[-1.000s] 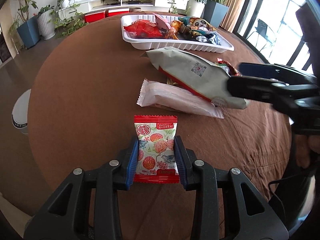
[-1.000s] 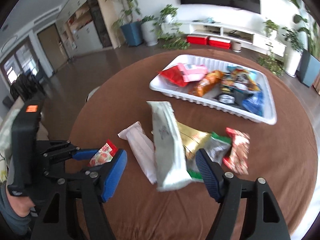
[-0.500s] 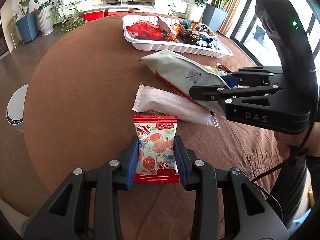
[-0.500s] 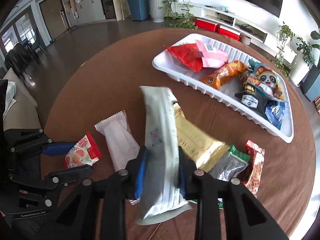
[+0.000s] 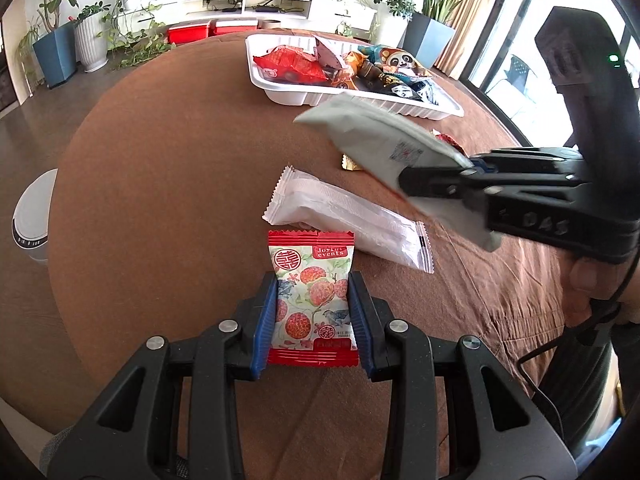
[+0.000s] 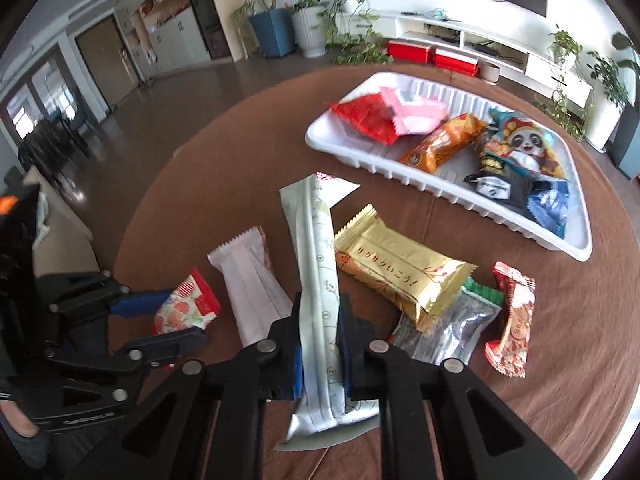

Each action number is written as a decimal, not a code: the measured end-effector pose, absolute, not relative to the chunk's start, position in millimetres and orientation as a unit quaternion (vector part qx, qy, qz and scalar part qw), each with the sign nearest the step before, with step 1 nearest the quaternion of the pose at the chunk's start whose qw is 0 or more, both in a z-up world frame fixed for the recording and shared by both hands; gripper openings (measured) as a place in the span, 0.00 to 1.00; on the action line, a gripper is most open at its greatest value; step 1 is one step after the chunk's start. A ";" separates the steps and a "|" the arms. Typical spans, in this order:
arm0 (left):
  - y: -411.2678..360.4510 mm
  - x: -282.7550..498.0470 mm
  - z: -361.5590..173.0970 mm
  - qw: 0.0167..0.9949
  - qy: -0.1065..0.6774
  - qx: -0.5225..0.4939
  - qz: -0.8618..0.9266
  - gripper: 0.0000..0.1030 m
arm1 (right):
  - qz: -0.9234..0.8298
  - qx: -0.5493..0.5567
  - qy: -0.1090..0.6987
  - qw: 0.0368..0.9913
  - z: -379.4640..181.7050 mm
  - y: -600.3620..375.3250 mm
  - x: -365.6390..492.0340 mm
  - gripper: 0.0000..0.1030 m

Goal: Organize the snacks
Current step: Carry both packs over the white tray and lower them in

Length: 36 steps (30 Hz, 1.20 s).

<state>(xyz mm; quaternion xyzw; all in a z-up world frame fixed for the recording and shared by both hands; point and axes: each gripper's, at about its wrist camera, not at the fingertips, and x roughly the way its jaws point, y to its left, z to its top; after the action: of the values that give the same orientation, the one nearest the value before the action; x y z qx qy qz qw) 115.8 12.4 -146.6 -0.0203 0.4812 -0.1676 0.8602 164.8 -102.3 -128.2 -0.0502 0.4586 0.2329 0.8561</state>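
Observation:
My left gripper [image 5: 314, 292] is shut on a small red-edged fruit-print packet [image 5: 312, 264], which rests on the brown tablecloth [image 5: 160, 200]. My right gripper [image 6: 320, 320] is closing tight on a long grey-white packet [image 6: 316, 248], and its pads press both sides. That packet [image 5: 372, 136] hangs tilted above the table. From the right wrist view, the left gripper [image 6: 160, 320] and its small packet [image 6: 186, 306] sit at the lower left. The white tray [image 6: 440, 196] at the back holds several snacks.
A long white packet [image 5: 348, 216] lies between the two grippers. A gold packet [image 6: 400, 272], a silver-and-green one [image 6: 452, 332] and a red one [image 6: 512, 316] lie right of the held packet. A white bin [image 5: 32, 220] stands on the floor beyond the table's left edge.
The right gripper's jaws closed on the long grey-white packet and raised it, uncovering the gold packet beneath. The left gripper kept still with its small packet.

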 end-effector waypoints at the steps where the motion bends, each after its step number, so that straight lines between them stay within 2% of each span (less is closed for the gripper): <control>1: 12.3 115.6 -146.5 0.860 0.481 -0.020 -0.168 0.31 | 0.233 -0.044 0.455 0.858 -125.5 -105.0 162.1 0.14; 24: 20.3 106.8 -117.1 0.869 0.451 -0.068 -0.191 0.31 | 0.191 0.117 0.386 0.895 -91.3 -207.8 136.0 0.14; 36: 13.0 178.1 -56.8 0.890 0.405 -0.061 -0.203 0.31 | 0.154 0.136 0.343 0.917 -48.7 -243.1 169.8 0.14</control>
<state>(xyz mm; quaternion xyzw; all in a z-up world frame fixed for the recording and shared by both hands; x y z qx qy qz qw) 178.1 13.0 -56.8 -0.0611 0.4048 -0.2025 0.8896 169.8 -243.1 -48.7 0.1359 0.3428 0.1541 0.9167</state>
